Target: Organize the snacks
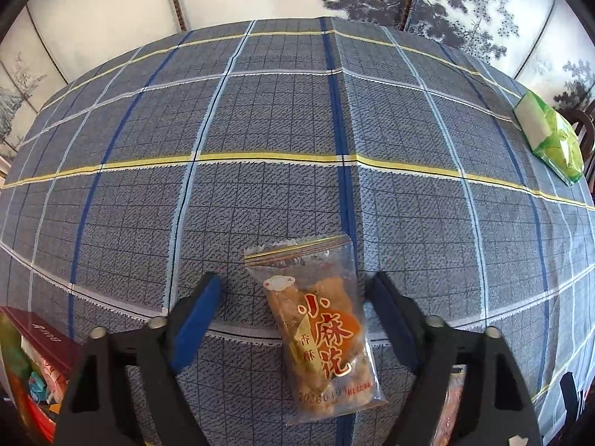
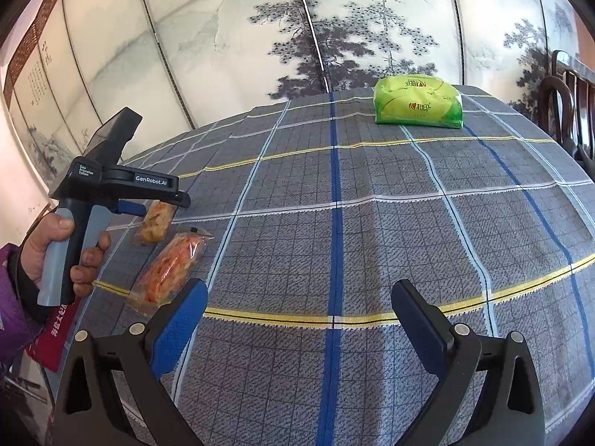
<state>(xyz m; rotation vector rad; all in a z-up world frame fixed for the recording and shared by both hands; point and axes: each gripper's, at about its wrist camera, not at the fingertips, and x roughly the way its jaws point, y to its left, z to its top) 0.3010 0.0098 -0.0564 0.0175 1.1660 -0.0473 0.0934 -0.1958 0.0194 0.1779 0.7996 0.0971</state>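
A clear packet of fried twists (image 1: 319,330) with red lettering lies on the checked tablecloth (image 1: 260,193). My left gripper (image 1: 295,278) points down over it, open, with a blue pad on either side of the packet and a gap on the left. The right wrist view shows the same packet (image 2: 156,221) under the left gripper's tip, with a hand (image 2: 55,245) around the handle. A second, orange-red packet (image 2: 167,271) lies just beside it, nearer my right gripper (image 2: 300,285). That one hangs open above bare cloth with nothing between its fingers.
A green soft pack (image 2: 418,102) sits near the table's far edge, also seen as the green pack (image 1: 550,137) at the right. A dark red box (image 1: 48,338) with colourful items stands off the left table edge. A dark wooden chair (image 2: 561,104) stands at the right. A painted screen (image 2: 297,18) backs the table.
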